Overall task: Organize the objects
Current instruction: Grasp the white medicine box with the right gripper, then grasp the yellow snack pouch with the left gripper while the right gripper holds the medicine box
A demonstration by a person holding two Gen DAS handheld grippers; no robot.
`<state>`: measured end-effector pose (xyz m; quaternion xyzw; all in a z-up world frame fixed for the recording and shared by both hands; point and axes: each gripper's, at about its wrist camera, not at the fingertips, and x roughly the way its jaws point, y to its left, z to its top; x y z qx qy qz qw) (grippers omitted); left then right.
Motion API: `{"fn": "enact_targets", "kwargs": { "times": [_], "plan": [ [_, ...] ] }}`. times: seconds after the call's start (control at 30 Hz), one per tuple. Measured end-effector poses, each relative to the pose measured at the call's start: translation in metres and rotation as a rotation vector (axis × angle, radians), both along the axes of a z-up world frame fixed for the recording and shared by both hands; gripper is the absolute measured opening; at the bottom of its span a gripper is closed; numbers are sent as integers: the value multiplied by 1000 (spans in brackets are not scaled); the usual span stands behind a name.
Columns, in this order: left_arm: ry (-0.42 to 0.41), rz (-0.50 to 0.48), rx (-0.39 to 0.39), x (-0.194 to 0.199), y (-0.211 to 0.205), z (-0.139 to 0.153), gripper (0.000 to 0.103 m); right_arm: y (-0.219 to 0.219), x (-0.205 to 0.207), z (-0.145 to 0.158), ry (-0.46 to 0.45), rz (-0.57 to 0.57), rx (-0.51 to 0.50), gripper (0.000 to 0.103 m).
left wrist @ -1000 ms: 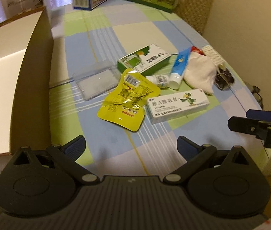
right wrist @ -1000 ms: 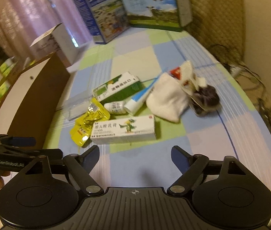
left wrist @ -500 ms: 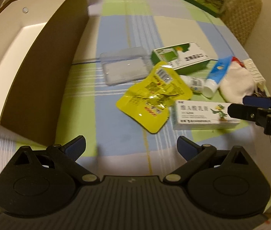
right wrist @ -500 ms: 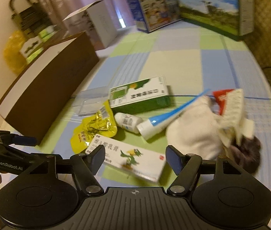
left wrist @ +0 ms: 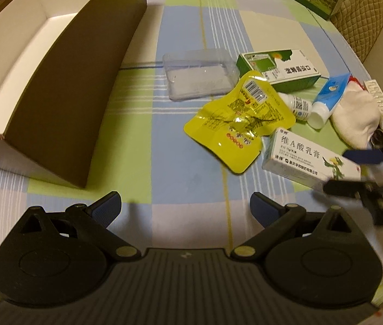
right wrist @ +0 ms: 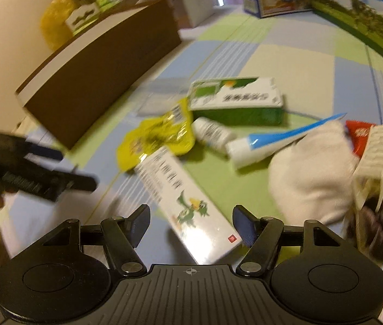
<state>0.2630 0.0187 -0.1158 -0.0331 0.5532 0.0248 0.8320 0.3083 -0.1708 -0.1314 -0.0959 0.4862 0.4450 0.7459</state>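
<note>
A long white ointment box (left wrist: 305,157) with a green cartoon figure lies on the checked tablecloth, and its near end (right wrist: 188,197) sits between the fingers of my right gripper (right wrist: 191,224). The right jaws stand half-wide around it; a gap shows at the left pad, so no grip shows. In the left wrist view the right gripper (left wrist: 354,172) straddles that same end. My left gripper (left wrist: 186,208) hangs open over bare cloth, short of a crumpled yellow pouch (left wrist: 240,124). An open brown box (left wrist: 64,103) with a white inside stands at the left.
Behind the ointment box lie a green-and-white carton (left wrist: 280,67), a small white bottle (left wrist: 297,105), a blue-and-white tube (left wrist: 327,97), a white cloth pouch (left wrist: 356,119) and a clear plastic tray (left wrist: 199,75). A dark scrunchie (right wrist: 375,230) sits far right. Tall printed cartons (right wrist: 354,8) line the back.
Both grippers have sunk toward the table and rolled. The right gripper's jaws have narrowed and come down around the near end of the white ointment box.
</note>
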Motion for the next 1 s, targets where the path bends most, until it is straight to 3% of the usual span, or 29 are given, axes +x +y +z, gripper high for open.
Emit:
{"fn": "enact_targets", "kwargs": {
  "times": [0.23, 0.37, 0.57, 0.67, 1.0],
  "plan": [
    [4, -28, 1, 0, 3, -4, 100, 23, -22, 5, -96, 39, -61, 65],
    [-4, -49, 2, 2, 3, -3, 100, 39, -17, -3, -121, 18, -91, 52],
    [-17, -78, 3, 7, 4, -1, 100, 47, -19, -9, -151, 8, -148, 41],
    [-28, -102, 0, 11, 2, 0, 100, 44, -20, -7, -155, -30, -177, 36],
    [-66, -264, -29, 45, -26, -2, 99, -4, -19, 0, -96, -228, -211, 36]
  ]
}}
